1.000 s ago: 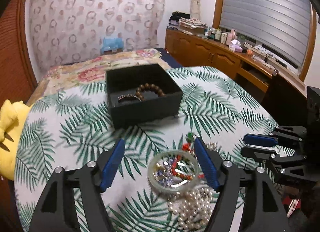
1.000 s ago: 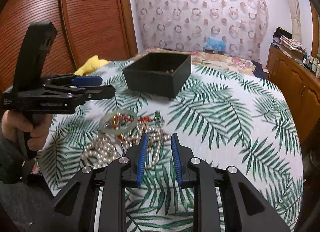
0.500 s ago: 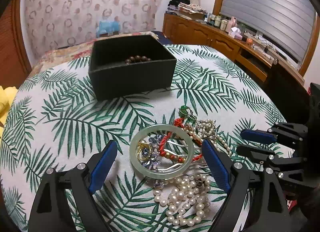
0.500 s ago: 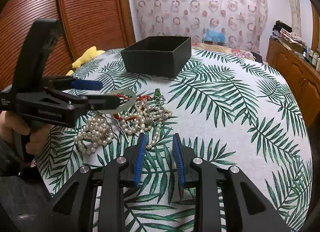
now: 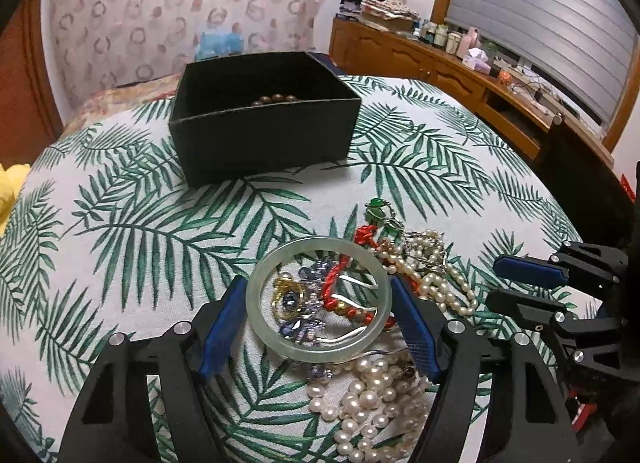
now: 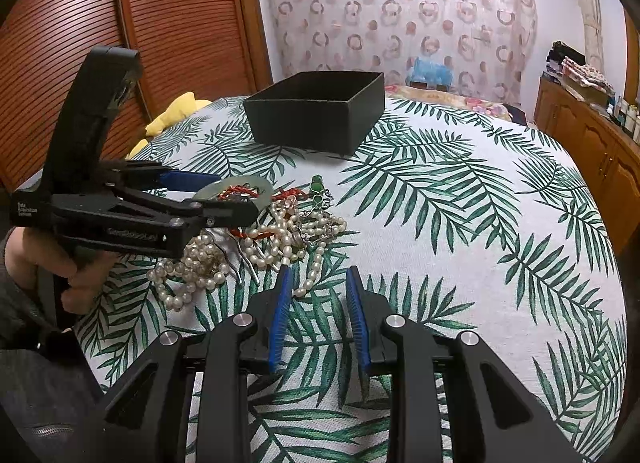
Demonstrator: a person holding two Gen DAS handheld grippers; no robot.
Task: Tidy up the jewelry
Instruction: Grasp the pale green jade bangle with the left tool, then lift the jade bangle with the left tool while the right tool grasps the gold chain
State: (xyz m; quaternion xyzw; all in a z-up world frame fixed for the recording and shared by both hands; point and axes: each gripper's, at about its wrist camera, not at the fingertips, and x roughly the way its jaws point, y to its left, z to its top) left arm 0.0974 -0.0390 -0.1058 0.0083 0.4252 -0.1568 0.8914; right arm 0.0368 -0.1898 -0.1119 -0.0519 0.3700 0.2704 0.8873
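Note:
A pale green jade bangle (image 5: 318, 301) lies on a heap of jewelry (image 5: 400, 303) with pearls, red beads and a green pendant. My left gripper (image 5: 318, 295) straddles the bangle, its blue pads touching both sides of it. The bangle also shows in the right wrist view (image 6: 240, 191) between the left gripper's fingers. The black box (image 5: 264, 127) stands behind with a brown bead bracelet (image 5: 276, 99) inside. My right gripper (image 6: 316, 291) hovers partly open and empty, just right of the pearl strands (image 6: 188, 267).
The round table (image 5: 120, 223) has a palm-leaf cloth. A yellow soft toy (image 6: 176, 111) sits at its far left edge. A wooden sideboard (image 5: 460, 71) with bottles runs along the right wall. A louvred wooden door (image 6: 100, 23) stands at the left.
My left gripper has dropped and moved forward over the bangle, and its fingers have narrowed onto the bangle's sides. My right gripper has lowered a little and stays partly open.

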